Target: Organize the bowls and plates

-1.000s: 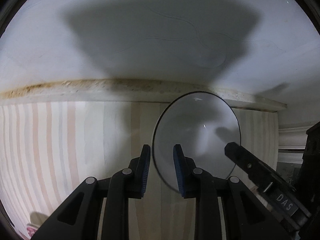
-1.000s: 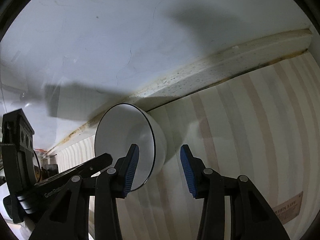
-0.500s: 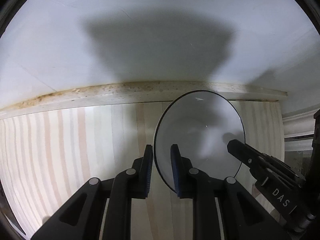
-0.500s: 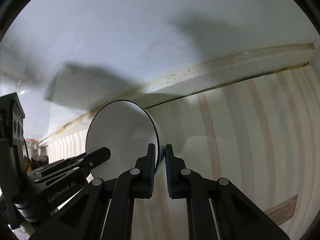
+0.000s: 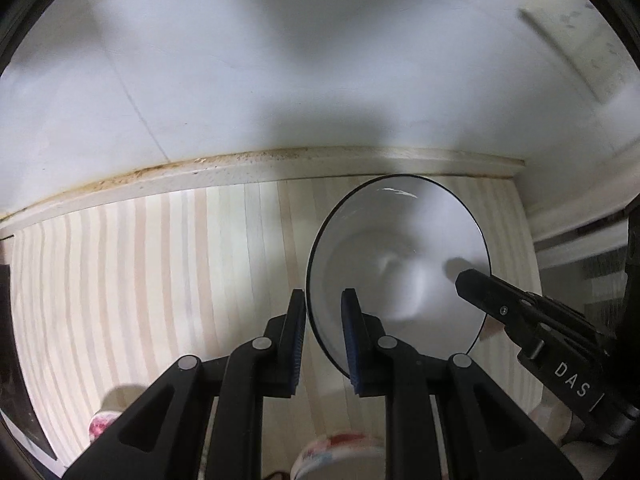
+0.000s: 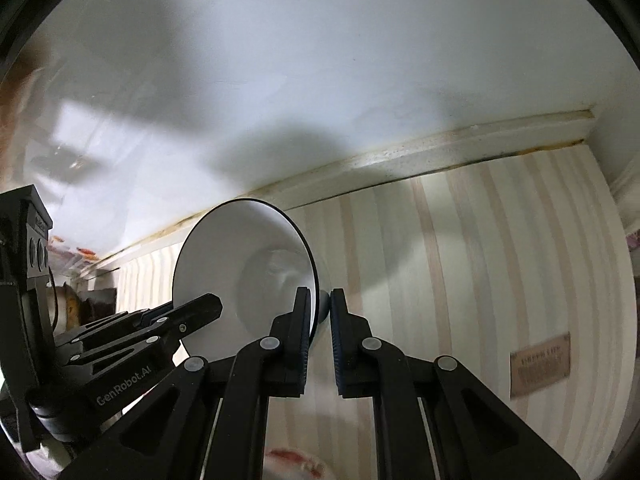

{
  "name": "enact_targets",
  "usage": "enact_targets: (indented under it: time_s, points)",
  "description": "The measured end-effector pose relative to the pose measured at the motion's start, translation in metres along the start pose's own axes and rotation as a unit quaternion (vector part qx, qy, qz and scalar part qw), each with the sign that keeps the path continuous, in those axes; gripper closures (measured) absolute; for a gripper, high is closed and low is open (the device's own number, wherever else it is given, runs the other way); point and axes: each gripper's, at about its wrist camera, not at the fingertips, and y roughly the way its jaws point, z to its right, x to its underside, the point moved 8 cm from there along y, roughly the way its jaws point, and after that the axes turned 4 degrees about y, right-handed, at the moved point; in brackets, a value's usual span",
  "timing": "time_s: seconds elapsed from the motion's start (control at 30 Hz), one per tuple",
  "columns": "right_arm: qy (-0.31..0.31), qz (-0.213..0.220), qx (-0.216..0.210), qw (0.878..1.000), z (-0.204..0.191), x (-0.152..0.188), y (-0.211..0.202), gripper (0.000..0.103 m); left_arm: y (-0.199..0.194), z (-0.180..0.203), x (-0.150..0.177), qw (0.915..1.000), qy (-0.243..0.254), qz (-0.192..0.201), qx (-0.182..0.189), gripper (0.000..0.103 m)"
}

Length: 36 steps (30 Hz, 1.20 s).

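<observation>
A white bowl (image 5: 400,264) with a thin dark rim hangs tilted above the striped wooden table (image 5: 160,280), held from both sides. My left gripper (image 5: 323,300) is shut on the bowl's left rim, with one blue pad inside and one outside. The right gripper (image 5: 472,284) reaches in from the right and touches the opposite rim. In the right wrist view the bowl (image 6: 240,264) sits left of centre. There my right gripper (image 6: 320,300) is shut on its near rim, and the left gripper (image 6: 200,308) clamps the far side.
A stained pale strip (image 5: 280,164) runs where the table meets the white wall. Floral-patterned dishes (image 5: 340,452) (image 6: 296,460) show below the grippers, and another (image 5: 102,426) lies at lower left. A brown label (image 6: 540,364) is stuck on the table. A dark object (image 5: 16,360) lines the left edge.
The right gripper's jaws closed onto the bowl's rim. Both grippers then rose with the bowl, so the table looks farther away and floral dishes came into view below.
</observation>
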Motion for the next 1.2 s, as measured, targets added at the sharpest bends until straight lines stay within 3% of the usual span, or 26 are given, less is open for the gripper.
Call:
enact_targets:
  time_s: [0.13,0.4,0.73,1.2]
  points:
    - [-0.003,0.01,0.001,1.0,-0.011,0.025,-0.021,0.092,-0.018,0.005,0.015,0.9999,0.011,0.003,0.01,0.087]
    - [0.017,0.005,-0.007,1.0,0.004,0.08,-0.058,0.092,-0.037,0.007,0.064,0.9994,0.03,-0.001,0.018,0.087]
    - [0.024,-0.014,-0.001,1.0,0.005,0.158,-0.072,0.092,-0.037,-0.002,0.131,0.9987,0.035,-0.025,0.026,0.087]
    - [0.028,-0.046,0.014,0.998,0.015,0.196,-0.053,0.092,-0.016,-0.004,0.164,0.9972,0.047,-0.056,0.013,0.087]
